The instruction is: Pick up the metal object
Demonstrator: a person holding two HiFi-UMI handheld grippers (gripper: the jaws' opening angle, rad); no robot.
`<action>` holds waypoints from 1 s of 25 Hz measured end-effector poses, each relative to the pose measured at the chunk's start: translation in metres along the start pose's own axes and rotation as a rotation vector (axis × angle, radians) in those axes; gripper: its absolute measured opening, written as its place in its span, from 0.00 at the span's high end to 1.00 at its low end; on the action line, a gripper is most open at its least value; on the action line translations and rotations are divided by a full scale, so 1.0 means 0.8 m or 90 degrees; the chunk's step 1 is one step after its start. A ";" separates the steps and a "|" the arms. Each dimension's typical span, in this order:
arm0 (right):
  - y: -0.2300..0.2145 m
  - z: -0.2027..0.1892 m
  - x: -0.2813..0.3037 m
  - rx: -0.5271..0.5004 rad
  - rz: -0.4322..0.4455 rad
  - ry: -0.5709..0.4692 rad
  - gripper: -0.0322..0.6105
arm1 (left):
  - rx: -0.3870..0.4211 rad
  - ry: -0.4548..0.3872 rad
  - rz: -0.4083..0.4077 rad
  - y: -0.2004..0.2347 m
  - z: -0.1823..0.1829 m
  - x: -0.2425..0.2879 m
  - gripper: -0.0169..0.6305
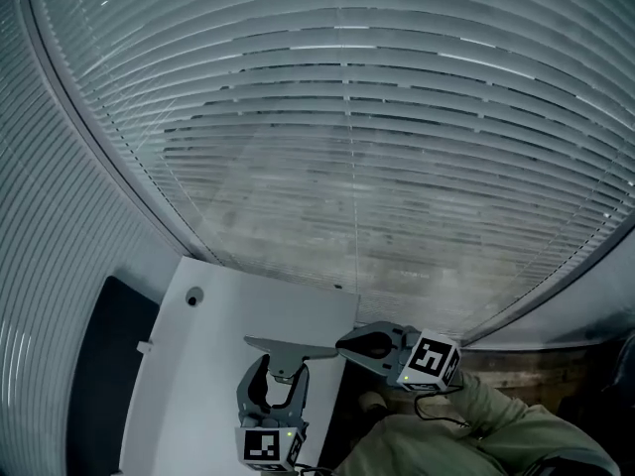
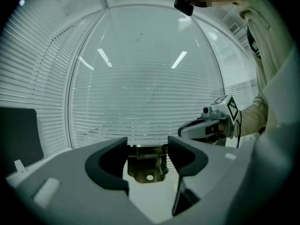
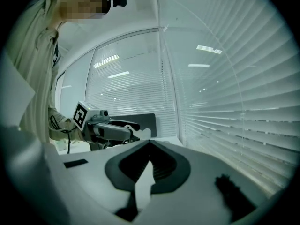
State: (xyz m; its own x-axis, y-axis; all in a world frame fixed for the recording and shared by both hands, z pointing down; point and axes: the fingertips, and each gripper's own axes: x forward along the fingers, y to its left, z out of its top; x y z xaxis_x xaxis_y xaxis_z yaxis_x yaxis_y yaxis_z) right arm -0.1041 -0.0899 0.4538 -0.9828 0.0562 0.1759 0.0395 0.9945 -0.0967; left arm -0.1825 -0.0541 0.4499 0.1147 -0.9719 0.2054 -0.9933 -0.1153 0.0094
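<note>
My left gripper (image 2: 147, 146) has its fingers pinching the metal object (image 2: 147, 167), a small sprung bracket, over the near right part of the white counter (image 1: 218, 325). My right gripper (image 3: 150, 143) has its fingers pressed together, empty. The grasp looks made; I cannot tell whether the object is lifted clear.

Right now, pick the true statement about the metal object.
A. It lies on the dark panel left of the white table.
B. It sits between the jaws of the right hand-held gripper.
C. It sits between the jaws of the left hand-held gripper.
C: in the left gripper view the metal object spans the gap between the jaws of the left hand-held gripper, while the right hand-held gripper has its jaws together on nothing.
</note>
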 end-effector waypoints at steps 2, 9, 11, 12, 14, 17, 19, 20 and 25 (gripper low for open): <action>0.018 0.013 -0.015 -0.005 -0.017 -0.008 0.95 | 0.016 -0.019 -0.010 -0.016 0.016 -0.022 0.55; 0.110 0.013 -0.054 -0.013 -0.040 -0.021 0.95 | 0.011 -0.030 -0.031 -0.072 0.008 -0.103 0.55; 0.136 0.012 -0.056 -0.025 -0.044 -0.019 0.95 | 0.012 -0.033 -0.035 -0.079 0.006 -0.126 0.55; 0.146 0.013 -0.053 -0.030 -0.048 -0.020 0.95 | 0.012 -0.036 -0.038 -0.077 0.005 -0.135 0.55; 0.160 0.011 -0.045 -0.036 -0.057 -0.018 0.95 | 0.008 -0.041 -0.046 -0.072 -0.005 -0.147 0.55; 0.172 0.002 -0.041 -0.039 -0.065 -0.014 0.95 | 0.001 -0.050 -0.052 -0.071 -0.015 -0.159 0.55; 0.178 0.001 -0.043 -0.042 -0.064 -0.015 0.95 | 0.001 -0.055 -0.051 -0.074 -0.016 -0.165 0.55; 0.181 0.002 -0.045 -0.045 -0.063 -0.015 0.95 | 0.000 -0.056 -0.050 -0.076 -0.016 -0.167 0.55; 0.188 0.013 -0.063 -0.050 -0.062 -0.019 0.95 | 0.000 -0.061 -0.045 -0.090 -0.001 -0.173 0.55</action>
State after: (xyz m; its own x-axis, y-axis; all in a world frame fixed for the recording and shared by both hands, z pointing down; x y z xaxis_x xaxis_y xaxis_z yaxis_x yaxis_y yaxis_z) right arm -0.0508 0.0555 0.4201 -0.9875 -0.0428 0.1515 -0.0439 0.9990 -0.0037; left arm -0.1268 0.0888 0.4219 0.1850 -0.9766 0.1097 -0.9827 -0.1840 0.0197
